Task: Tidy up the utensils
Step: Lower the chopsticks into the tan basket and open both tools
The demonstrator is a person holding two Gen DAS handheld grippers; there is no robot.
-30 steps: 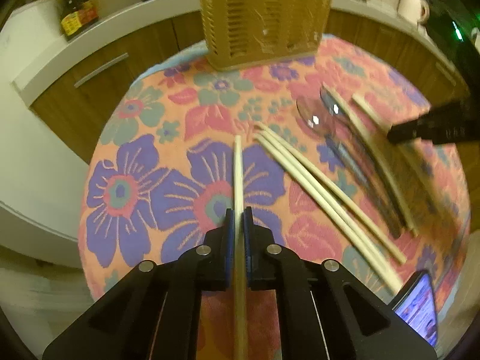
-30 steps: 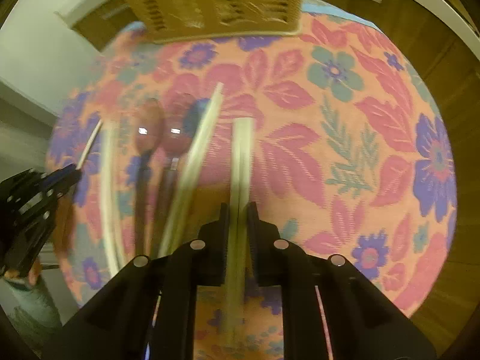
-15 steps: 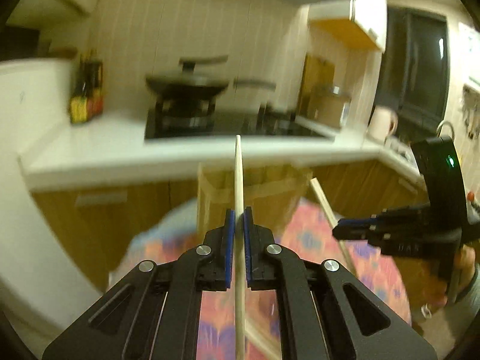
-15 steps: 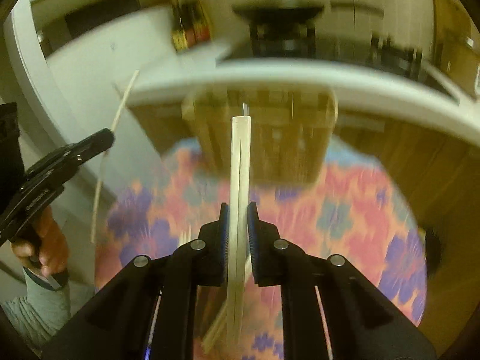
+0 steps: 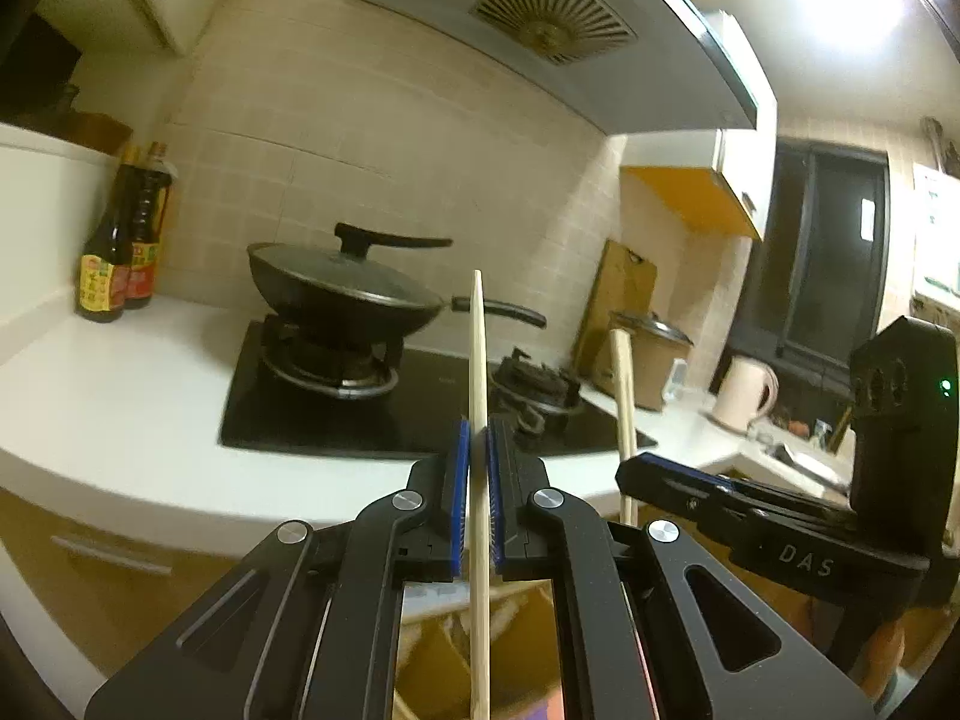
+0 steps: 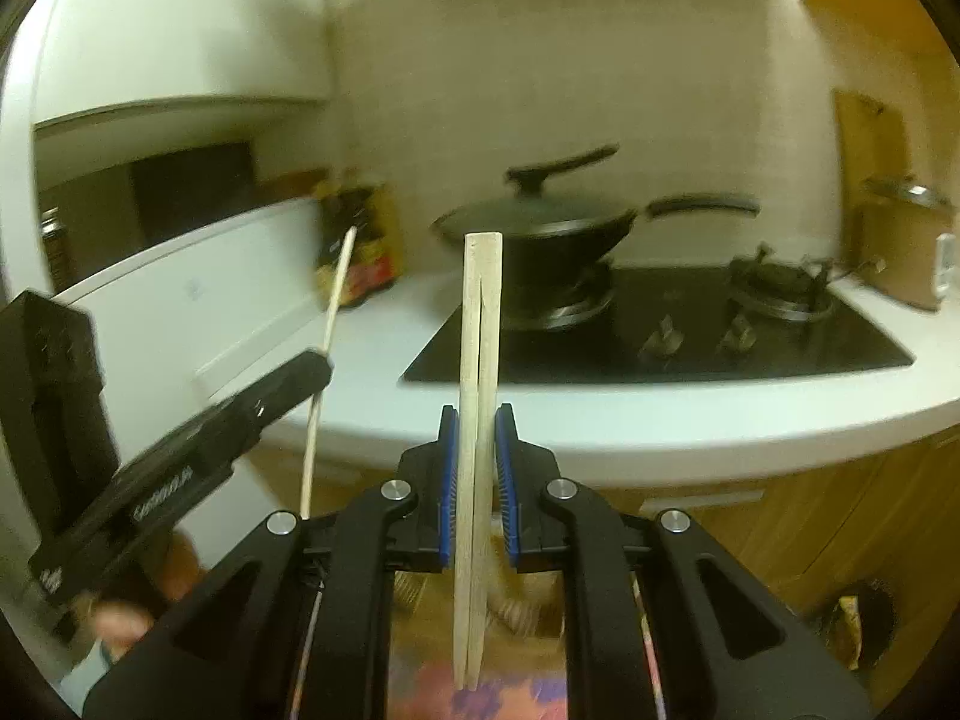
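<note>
My left gripper (image 5: 478,426) is shut on a single pale chopstick (image 5: 478,360) held upright, its lower end reaching down toward the wicker utensil basket (image 5: 444,648) just visible between my fingers. My right gripper (image 6: 477,414) is shut on a joined pair of wooden chopsticks (image 6: 480,312), also upright, above the basket (image 6: 522,606). The right gripper (image 5: 648,468) with its chopsticks (image 5: 623,396) shows at the right of the left wrist view. The left gripper (image 6: 318,360) and its chopstick (image 6: 333,312) show at the left of the right wrist view.
A white kitchen counter (image 5: 120,408) carries a black hob with a lidded wok (image 5: 342,294), two sauce bottles (image 5: 117,246), a pot (image 5: 648,348) and a kettle (image 5: 744,390). The flowered tablecloth (image 6: 510,696) shows below.
Both grippers have lifted their chopsticks off the flowered table and tilted them upright over the basket. The views now face the counter and hob instead of the tabletop.
</note>
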